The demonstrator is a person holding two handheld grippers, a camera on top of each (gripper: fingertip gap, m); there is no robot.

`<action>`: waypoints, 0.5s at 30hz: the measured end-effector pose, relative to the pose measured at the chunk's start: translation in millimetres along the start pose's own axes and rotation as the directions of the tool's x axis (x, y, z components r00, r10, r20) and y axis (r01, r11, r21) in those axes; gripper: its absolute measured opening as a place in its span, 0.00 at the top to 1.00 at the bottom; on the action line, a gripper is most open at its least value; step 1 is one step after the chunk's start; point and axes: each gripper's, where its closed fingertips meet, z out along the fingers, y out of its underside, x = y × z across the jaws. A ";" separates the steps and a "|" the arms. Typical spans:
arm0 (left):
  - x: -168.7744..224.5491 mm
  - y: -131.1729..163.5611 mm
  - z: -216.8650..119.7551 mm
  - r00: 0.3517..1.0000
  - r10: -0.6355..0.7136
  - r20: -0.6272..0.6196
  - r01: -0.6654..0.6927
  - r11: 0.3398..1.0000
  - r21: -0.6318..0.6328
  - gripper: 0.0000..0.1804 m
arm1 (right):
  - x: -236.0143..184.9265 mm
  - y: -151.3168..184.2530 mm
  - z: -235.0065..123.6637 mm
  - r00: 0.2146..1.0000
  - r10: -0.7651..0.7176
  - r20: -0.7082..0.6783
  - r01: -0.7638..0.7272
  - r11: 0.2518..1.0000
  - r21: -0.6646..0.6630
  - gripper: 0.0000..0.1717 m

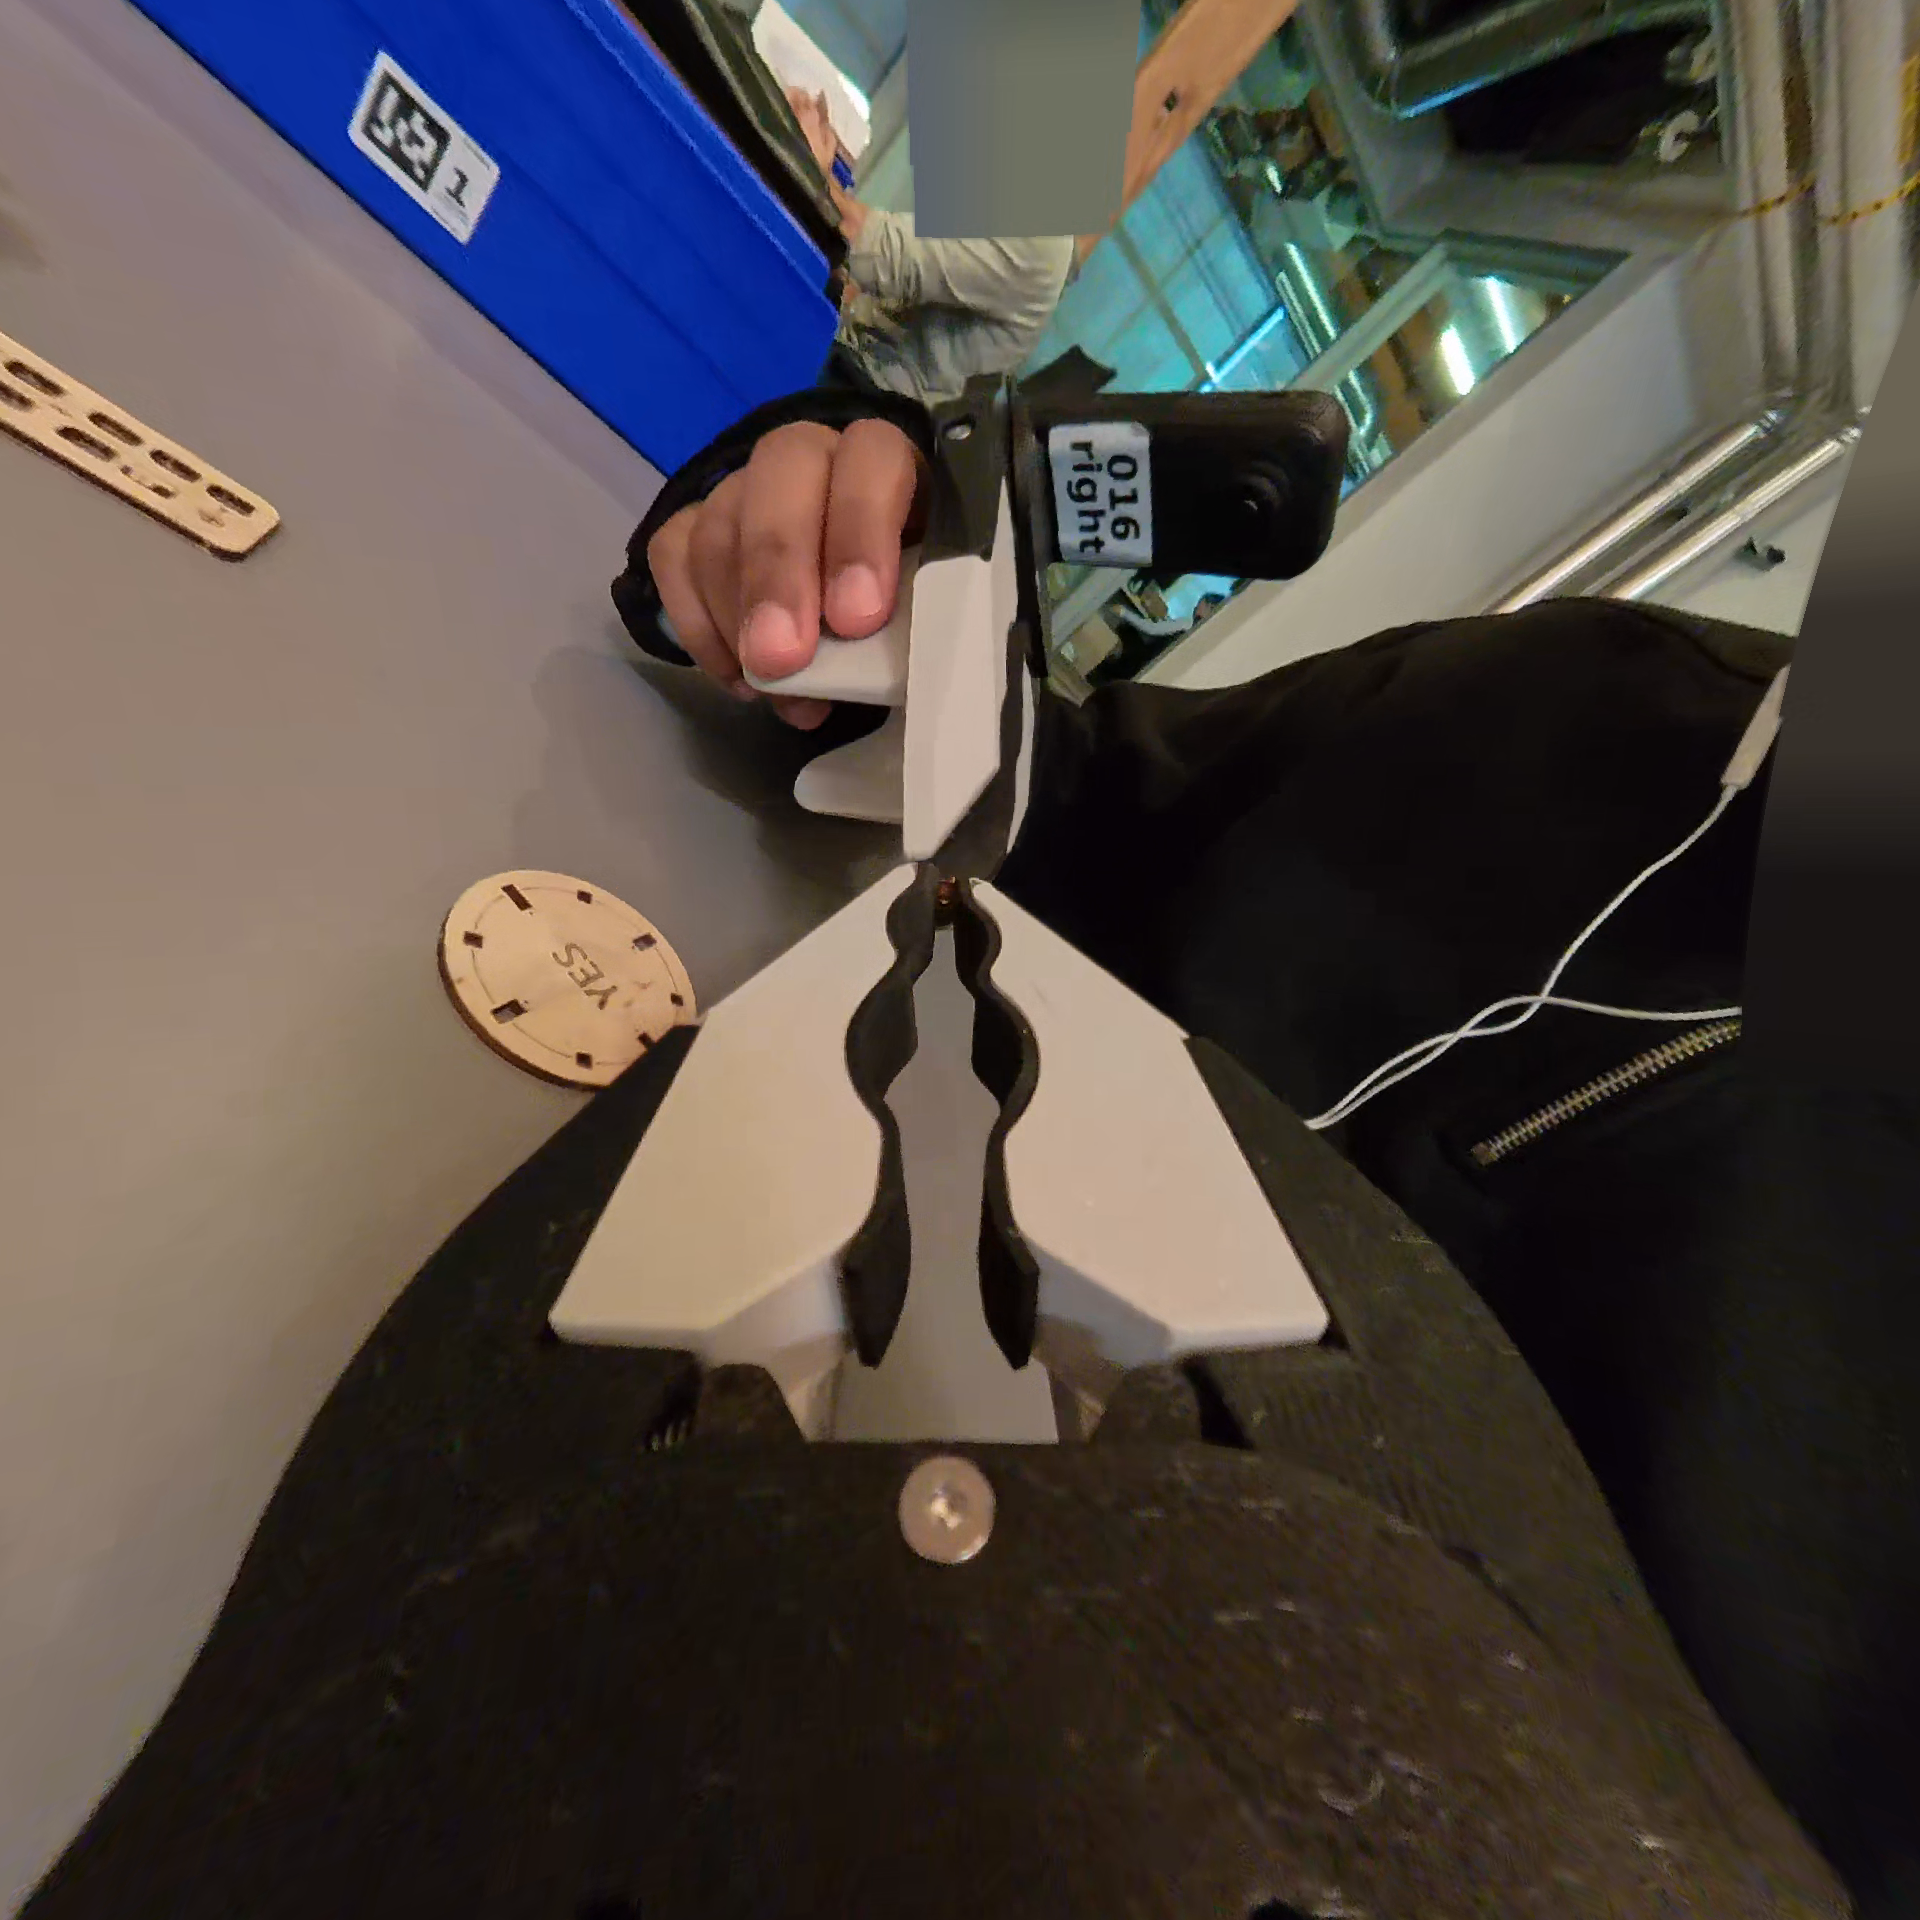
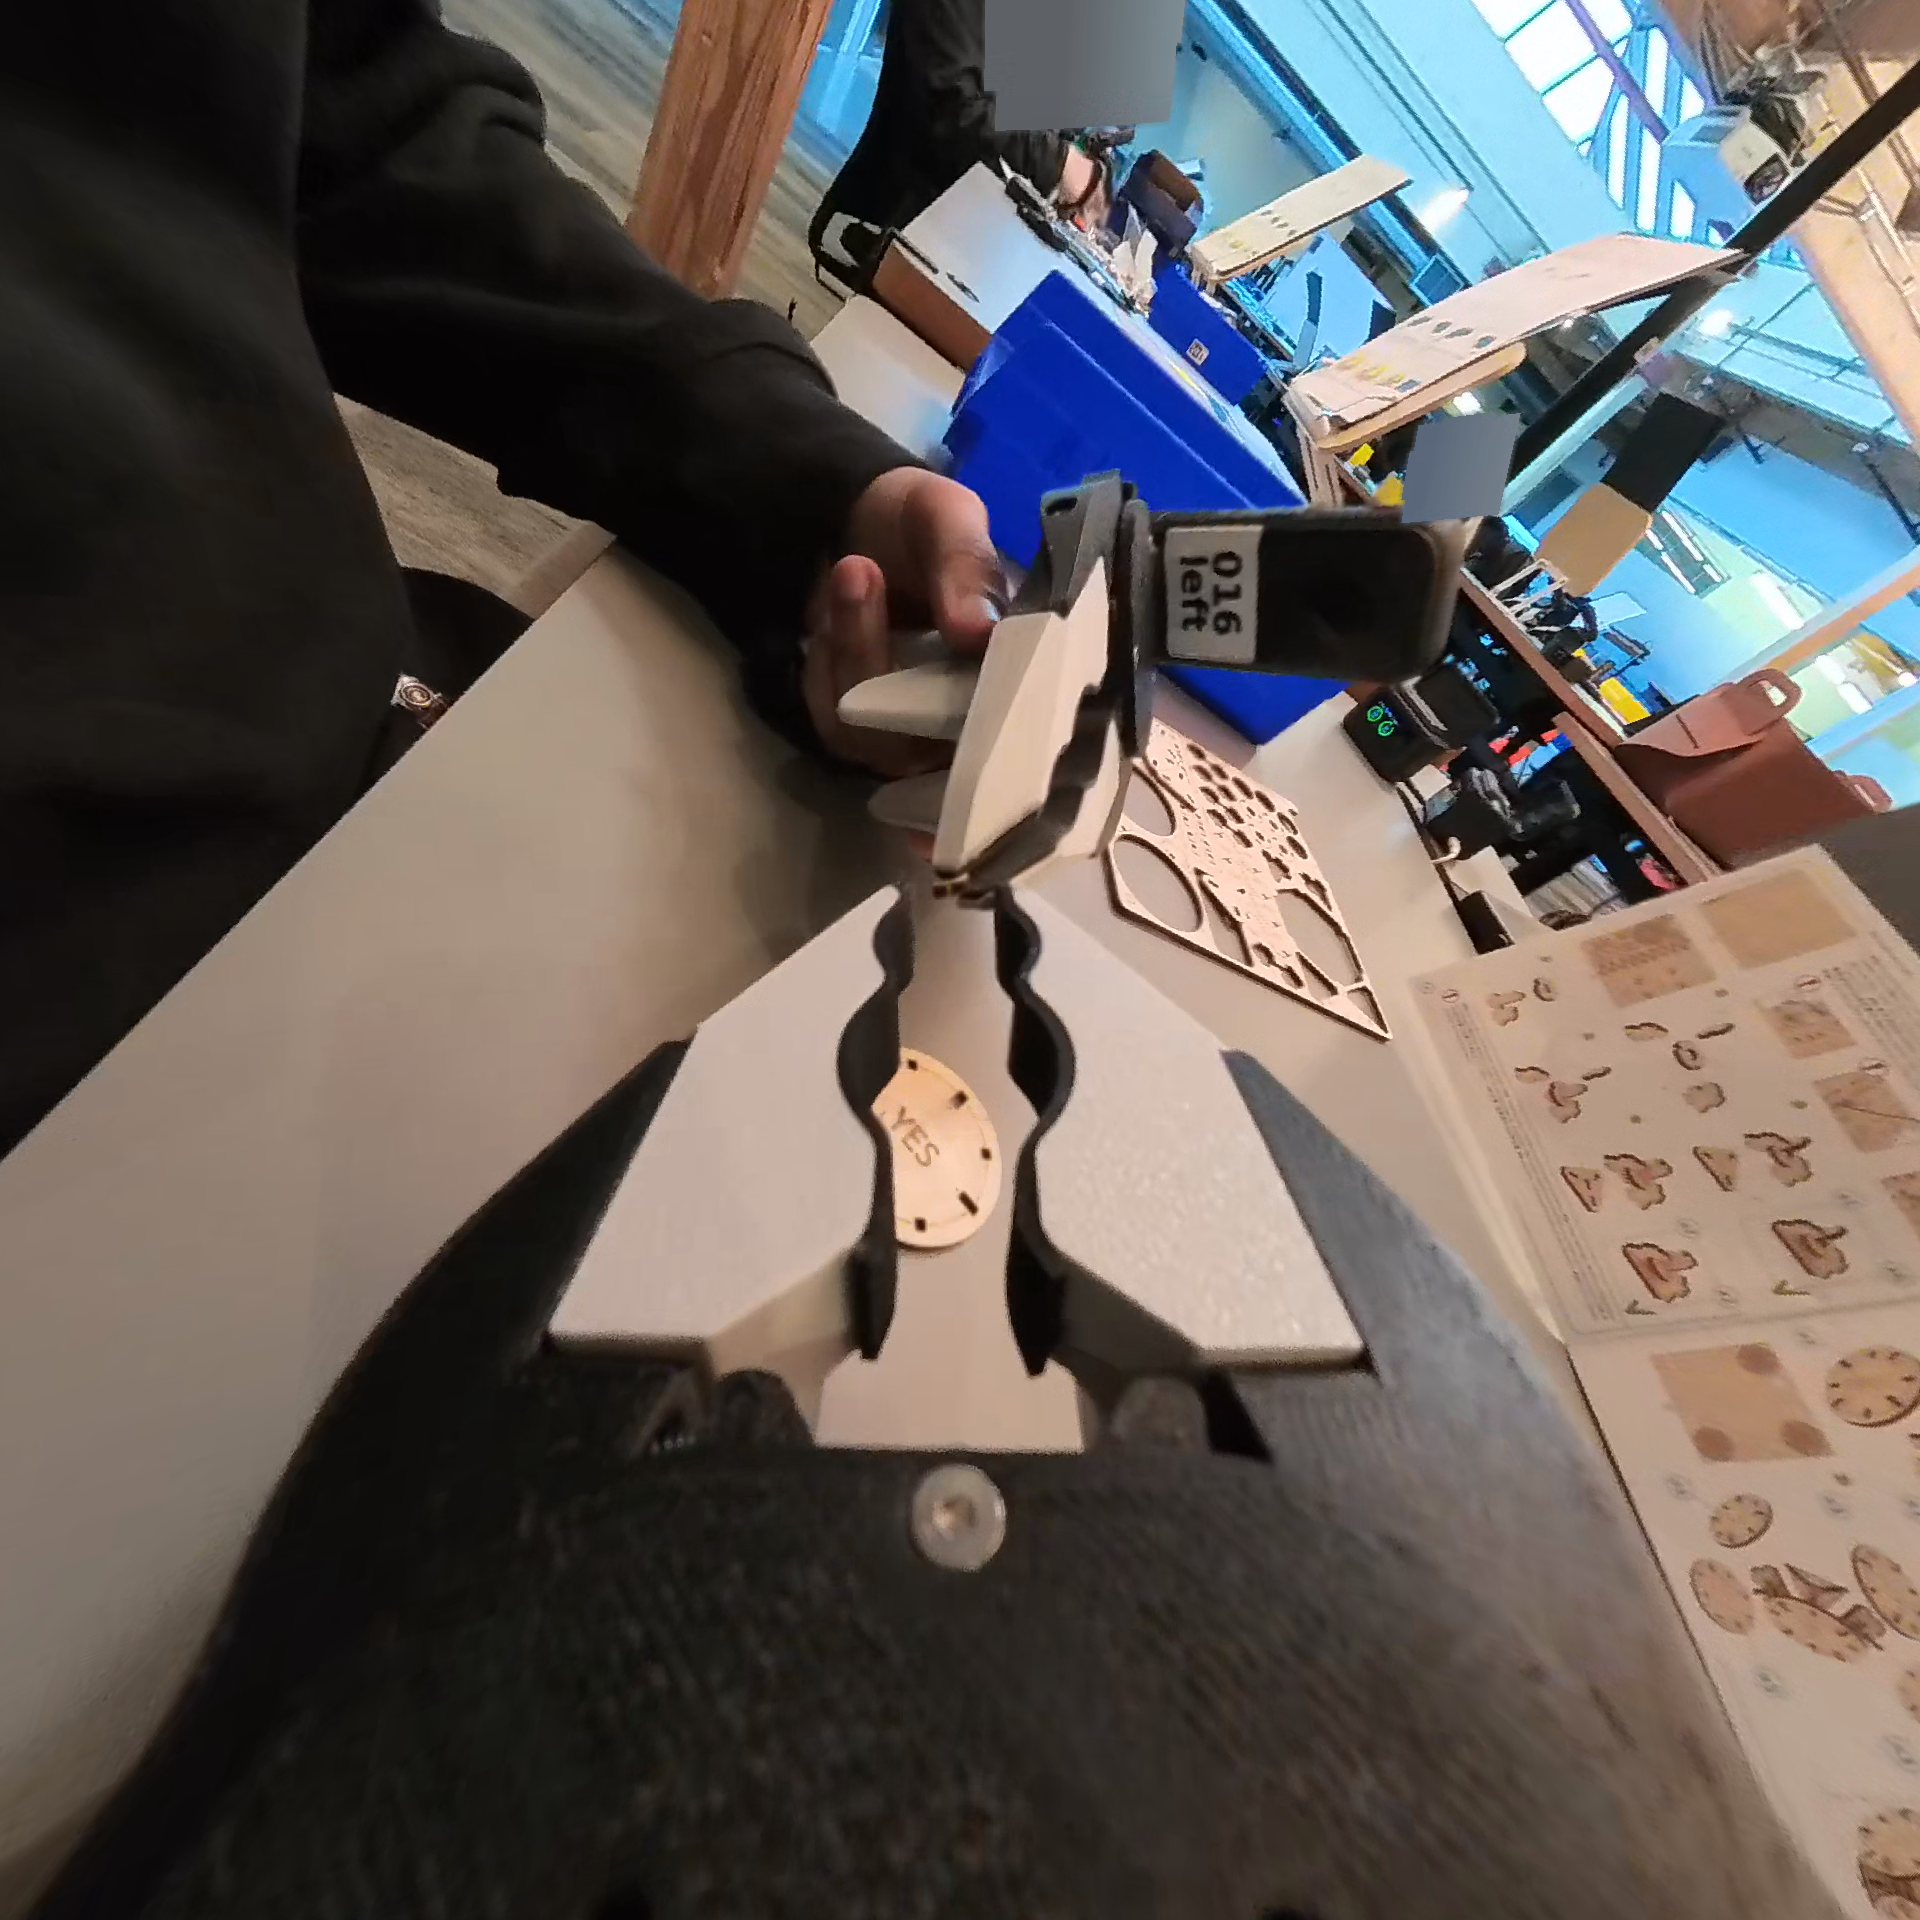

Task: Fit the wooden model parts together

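My left gripper is shut on a small wooden piece pinched at its very fingertips. In the right wrist view the left gripper comes in from above with that piece sticking out of its tips. My right gripper is open. Its two pads stand on either side of the piece without pressing on it. In the left wrist view the right gripper meets my left tips from above. A round wooden disc lies on the grey table below; it also shows in the right wrist view.
A wooden sheet with cut-out holes and a printed instruction sheet lie to the right. A wooden strip lies at the left. Blue bins stand behind. A person's black jacket and a white cable are close by. The round wooden disc is about equally far from each gripper, around 8 cm. It is also in sight in the right wrist view.
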 end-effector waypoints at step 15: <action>-4.5 -2.7 -1.2 0.999 -0.043 0.005 0.043 0.999 0.018 1.00 | 1.8 0.5 0.3 0.994 -0.100 -0.043 0.098 0.995 -0.033 0.98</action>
